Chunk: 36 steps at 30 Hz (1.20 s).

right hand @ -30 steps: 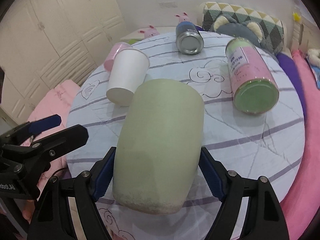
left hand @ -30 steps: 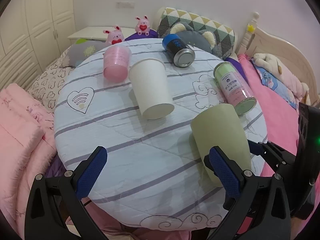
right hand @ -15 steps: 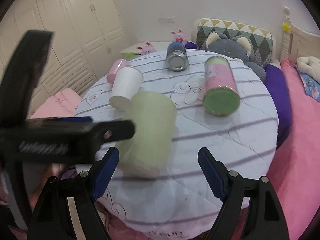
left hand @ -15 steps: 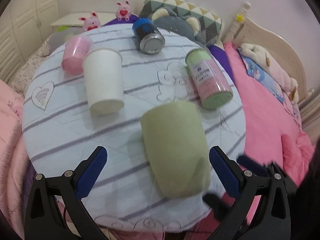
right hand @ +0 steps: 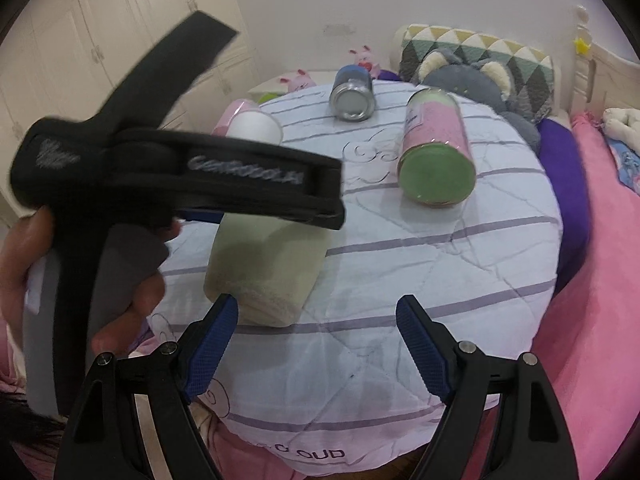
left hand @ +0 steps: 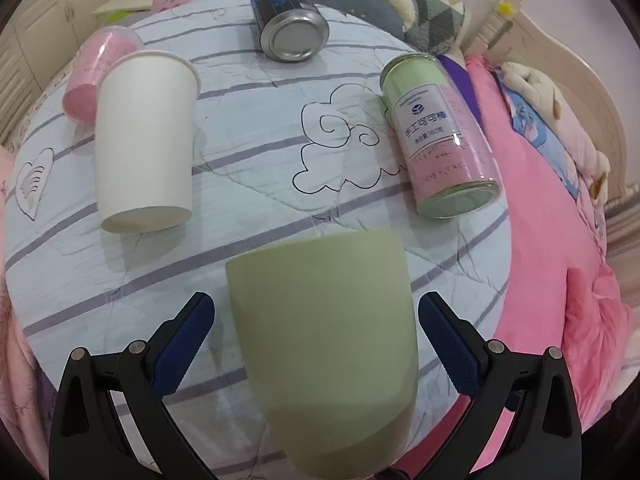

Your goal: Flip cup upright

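A pale green cup [left hand: 328, 332] lies on its side on the round quilted table [left hand: 248, 184], base end toward me. My left gripper [left hand: 316, 340] is open, its blue pads on either side of the cup with gaps showing. In the right wrist view the cup [right hand: 264, 268] lies left of centre, partly hidden by the left gripper's black body [right hand: 180, 184]. My right gripper [right hand: 316, 344] is open and empty, pulled back to the right of the cup.
A white paper cup [left hand: 146, 136], a pink cup [left hand: 96, 72], a blue can [left hand: 288, 20] and a pink-green canister [left hand: 440, 136] all lie on their sides on the table. Pillows and pink bedding surround it.
My right gripper has let go of the green cup and drawn back. My left gripper has swung right and closed in around the cup.
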{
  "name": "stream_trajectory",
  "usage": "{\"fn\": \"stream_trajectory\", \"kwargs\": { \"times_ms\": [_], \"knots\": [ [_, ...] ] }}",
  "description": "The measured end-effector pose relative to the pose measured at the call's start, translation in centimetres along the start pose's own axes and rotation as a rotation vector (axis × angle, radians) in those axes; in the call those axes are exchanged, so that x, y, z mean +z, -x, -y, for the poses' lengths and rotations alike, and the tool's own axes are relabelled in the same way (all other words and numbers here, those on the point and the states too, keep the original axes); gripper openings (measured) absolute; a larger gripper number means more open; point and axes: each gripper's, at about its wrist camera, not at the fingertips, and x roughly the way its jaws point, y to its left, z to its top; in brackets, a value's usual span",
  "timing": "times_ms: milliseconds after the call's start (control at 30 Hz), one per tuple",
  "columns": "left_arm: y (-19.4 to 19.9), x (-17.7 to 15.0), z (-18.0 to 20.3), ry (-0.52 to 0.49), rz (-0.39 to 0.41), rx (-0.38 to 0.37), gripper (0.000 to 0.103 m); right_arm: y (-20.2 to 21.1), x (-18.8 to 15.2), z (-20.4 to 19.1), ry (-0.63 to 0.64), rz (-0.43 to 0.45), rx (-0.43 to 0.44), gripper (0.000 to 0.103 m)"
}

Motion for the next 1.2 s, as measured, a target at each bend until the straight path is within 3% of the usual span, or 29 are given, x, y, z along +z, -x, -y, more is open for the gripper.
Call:
{"fn": "stream_trajectory", "kwargs": {
  "times_ms": [67,167,367,567,667,1200],
  "knots": [
    [-0.4,0.2,-0.1,0.012,-0.010,-0.018,0.101,-0.1,0.0,0.1,-0.001,-0.001,0.017,0.083],
    [-0.6,0.2,0.1,0.000,-0.011,-0.019,0.083,-0.1,0.0,0.0,0.006,0.002,0.020,0.083],
    [0.7,0.1,0.1,-0.018,0.058,-0.034,0.083,-0.2,-0.2,-0.2,0.009,0.000,0.021,0.083],
    [4.6,-0.4,1.1,-0.119,0.326,0.019,0.082,-0.5,0.4,-0.4,0.010,0.014,0.014,0.083],
    [5.4,-0.5,1.6,-0.171,0.416,0.061,0.081,-0.9,0.8,-0.3,0.005,0.030,0.019,0.083],
    [4.0,-0.6,1.1,-0.165,0.389,0.059,0.081,-2.7,0.7,0.0,-0.026,0.011,-0.020,0.083]
  ]
}}
